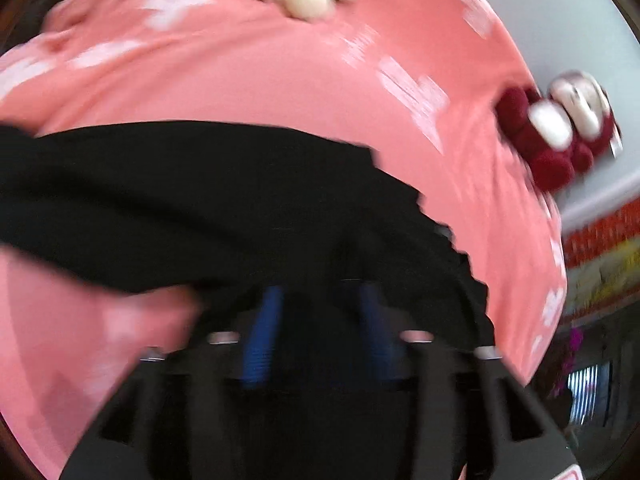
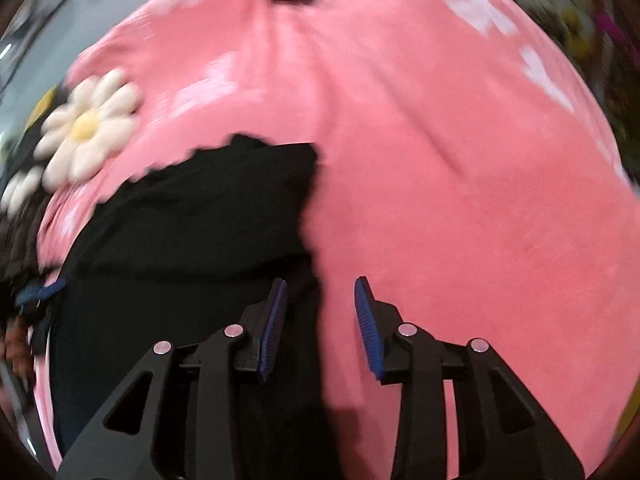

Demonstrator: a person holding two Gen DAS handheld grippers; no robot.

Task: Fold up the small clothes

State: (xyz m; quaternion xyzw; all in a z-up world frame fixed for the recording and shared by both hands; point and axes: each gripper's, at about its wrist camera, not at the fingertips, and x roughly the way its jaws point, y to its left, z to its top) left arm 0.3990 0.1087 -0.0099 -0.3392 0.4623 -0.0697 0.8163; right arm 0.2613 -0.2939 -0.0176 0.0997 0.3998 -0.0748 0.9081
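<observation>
Two grippers we hold over a pink blanket [image 2: 460,208]. No writing is legible. Left gripper [image 1: 320,300]: parted, blurred above the black garment [image 1: 180,200], which stretches across mid-frame. Right gripper [image 2: 320,292]: released, straddling the garment's right edge at lower left.

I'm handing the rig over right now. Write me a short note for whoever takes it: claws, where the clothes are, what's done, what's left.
Left claw: jaws apart over the black garment; the picture is blurred, no pinch visible.
Right claw: open, empty, over the garment's right edge; one pad above black cloth, the other above the pink blanket.
Black garment: lies on the blanket in a rough band, edges uneven. White daisy cushion lies to its left in the right wrist view, dark red plush at the blanket's edge.
Done: garment looks partly folded and released.
Left: probably square the edges and finish the fold.
</observation>
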